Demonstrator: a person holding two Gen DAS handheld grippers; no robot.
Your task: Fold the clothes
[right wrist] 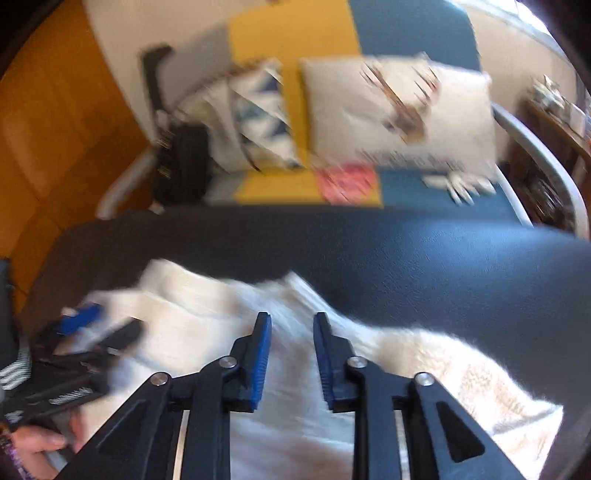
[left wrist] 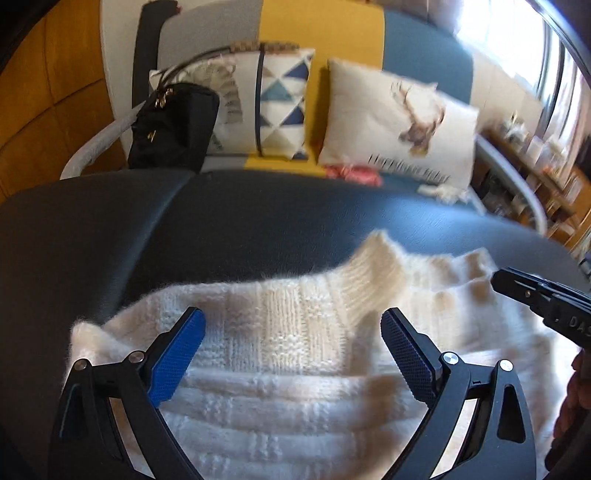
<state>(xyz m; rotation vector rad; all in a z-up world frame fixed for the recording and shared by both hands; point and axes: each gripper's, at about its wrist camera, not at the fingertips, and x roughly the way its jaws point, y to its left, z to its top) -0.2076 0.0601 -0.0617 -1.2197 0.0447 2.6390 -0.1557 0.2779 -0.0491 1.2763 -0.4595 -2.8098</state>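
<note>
A white knitted sweater (left wrist: 288,354) lies rumpled on a black leather surface (left wrist: 258,229), one ribbed cuff (left wrist: 373,266) sticking up toward the far side. My left gripper (left wrist: 293,326) hovers over the sweater with its blue pads wide apart and nothing between them. It also shows at the left of the right wrist view, as the left gripper (right wrist: 107,325). My right gripper (right wrist: 291,321) is over the sweater's (right wrist: 303,435) right part, its jaws a narrow gap apart. Blurred white knit shows through the gap, and no fold is visibly pinched. From the left wrist view, the right gripper (left wrist: 496,277) reaches in from the right edge.
Behind the black surface stands a sofa (left wrist: 343,33) with patterned cushions (left wrist: 399,122), a black bag (left wrist: 173,125) at its left end and a pink item (left wrist: 354,173) on the seat. Wooden floor (left wrist: 44,92) lies to the left, cluttered shelves (left wrist: 535,166) to the right. A hand (right wrist: 37,446) shows bottom left.
</note>
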